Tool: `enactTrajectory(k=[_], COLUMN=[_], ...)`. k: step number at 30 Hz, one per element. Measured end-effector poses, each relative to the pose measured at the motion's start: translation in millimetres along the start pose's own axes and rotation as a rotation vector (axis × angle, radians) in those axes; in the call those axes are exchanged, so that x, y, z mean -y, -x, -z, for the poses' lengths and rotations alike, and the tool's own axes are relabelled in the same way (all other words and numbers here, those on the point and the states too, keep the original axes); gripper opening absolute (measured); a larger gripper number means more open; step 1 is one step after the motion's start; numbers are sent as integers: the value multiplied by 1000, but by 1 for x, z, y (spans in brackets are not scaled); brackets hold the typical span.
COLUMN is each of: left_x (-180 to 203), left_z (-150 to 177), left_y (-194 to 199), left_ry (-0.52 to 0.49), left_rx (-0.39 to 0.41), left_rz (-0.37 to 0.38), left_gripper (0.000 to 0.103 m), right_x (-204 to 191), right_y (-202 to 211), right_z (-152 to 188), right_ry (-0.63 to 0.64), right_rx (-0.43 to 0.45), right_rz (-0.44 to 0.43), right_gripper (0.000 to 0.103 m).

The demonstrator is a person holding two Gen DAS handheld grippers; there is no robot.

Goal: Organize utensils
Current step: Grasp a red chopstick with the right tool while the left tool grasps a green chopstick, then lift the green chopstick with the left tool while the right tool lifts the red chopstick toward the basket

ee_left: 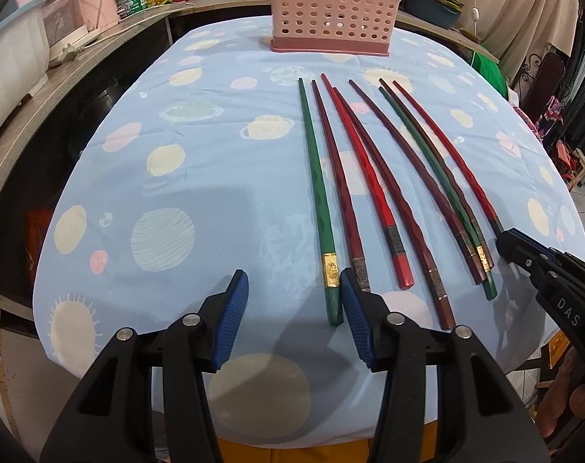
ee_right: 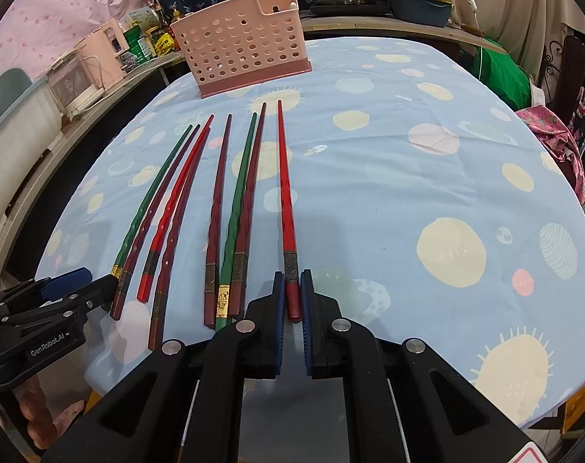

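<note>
While both grippers sit low at the near edge of the table [ee_left: 145, 177], which has a blue planet-print cloth over it, eight chopsticks lie fanned on the cloth, tips toward a pink perforated holder [ee_left: 333, 11] standing empty-looking at the far side.

Left to right: left gripper [ee_left: 294, 301] about half open, nothing between the pads. Its right pad [ee_left: 354, 308] sits just beside the butt of the leftmost green chopstick [ee_left: 317, 189]; contact unclear. Next, a dark maroon chopstick [ee_left: 333, 166], then a bright red one [ee_left: 363, 177], then more maroon and green sticks bunched close, some overlapping at the butts.

Far right of the row: lone red chopstick [ee_right: 285, 193], set slightly apart. Right gripper [ee_right: 293, 289] closed down on its butt end, pads pressing both sides. Stick lies flat on the cloth.
</note>
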State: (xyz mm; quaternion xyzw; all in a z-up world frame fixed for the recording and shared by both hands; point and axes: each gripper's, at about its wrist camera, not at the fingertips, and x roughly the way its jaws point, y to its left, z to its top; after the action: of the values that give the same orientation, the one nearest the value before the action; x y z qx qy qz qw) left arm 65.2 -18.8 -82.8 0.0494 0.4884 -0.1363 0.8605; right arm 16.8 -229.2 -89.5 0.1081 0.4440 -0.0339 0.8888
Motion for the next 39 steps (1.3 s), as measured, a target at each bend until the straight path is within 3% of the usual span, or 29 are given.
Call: enactTrajectory(k=[3, 5, 11, 25, 39], left_x=[-1, -2, -5, -10, -25], left_z=[0, 0, -1, -8, -57], left_y=[1, 2, 2, 22, 74], left_ry=[2, 3, 10, 32, 67], left_rx=[2, 2, -4, 38, 198], left_rz=[3, 11, 30, 32, 27], left_gripper=[39, 26, 8, 7, 7], right_x=[0, 0, 0, 9, 12], right_y=[0, 0, 0, 22, 69], right_z=[0, 0, 0, -13, -61], right_ry=[-1, -1, -5, -38, -39], right_rx=[0, 0, 0, 60, 215], right_rz=[-1, -1, -5, -12, -25], right_gripper=[7, 7, 7, 7, 7])
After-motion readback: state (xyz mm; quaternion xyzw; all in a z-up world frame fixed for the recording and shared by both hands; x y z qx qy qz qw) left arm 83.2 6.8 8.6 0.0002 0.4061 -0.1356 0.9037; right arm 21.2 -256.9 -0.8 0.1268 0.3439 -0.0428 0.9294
